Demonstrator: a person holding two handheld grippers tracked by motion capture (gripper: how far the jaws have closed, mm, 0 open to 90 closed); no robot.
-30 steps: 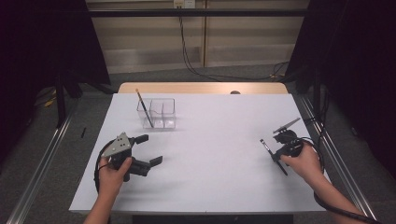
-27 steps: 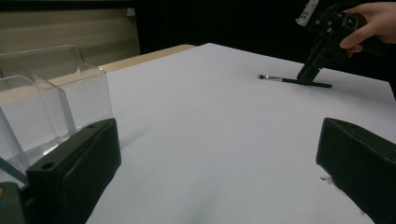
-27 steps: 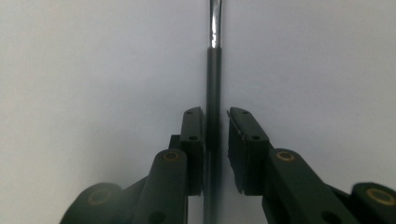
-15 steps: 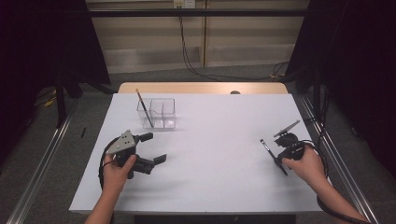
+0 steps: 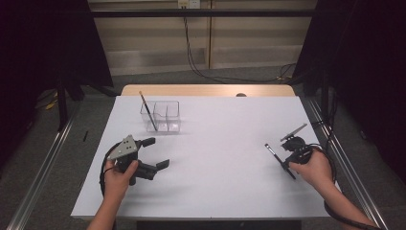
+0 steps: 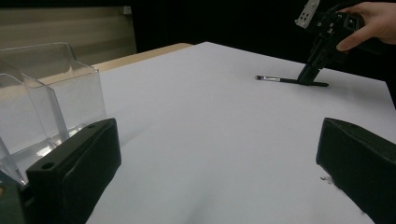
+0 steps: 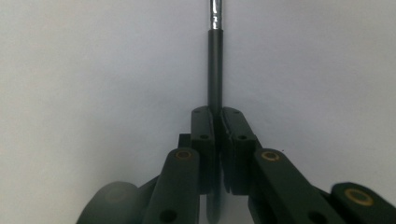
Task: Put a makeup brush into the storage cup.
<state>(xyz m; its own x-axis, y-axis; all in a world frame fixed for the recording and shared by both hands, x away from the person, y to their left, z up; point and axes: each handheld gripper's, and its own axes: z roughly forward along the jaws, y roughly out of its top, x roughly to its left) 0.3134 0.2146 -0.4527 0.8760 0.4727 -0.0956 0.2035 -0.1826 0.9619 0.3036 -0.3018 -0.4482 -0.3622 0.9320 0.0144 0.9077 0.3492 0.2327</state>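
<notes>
Pinching second brush [image 5: 278,158] flat on table [image 5: 225,143], right gripper [image 5: 287,164] jaws just closed on handle; left gripper [image 5: 155,153] open, idle. One brush [image 5: 148,111] already in clear organizer [image 5: 165,116]; lift and drop-in remain.

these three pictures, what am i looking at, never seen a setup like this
A person at a white table holds a hand-operated grasping tool in each hand. The high view looks down from above; the other two pictures come from cameras riding on each tool.

The left tool hovers with its jaws wide open and empty. The right tool has just closed its jaws on a thin dark brush lying on the table.

Farther back stands a clear plastic box with compartments, and another brush leans in it.
</notes>
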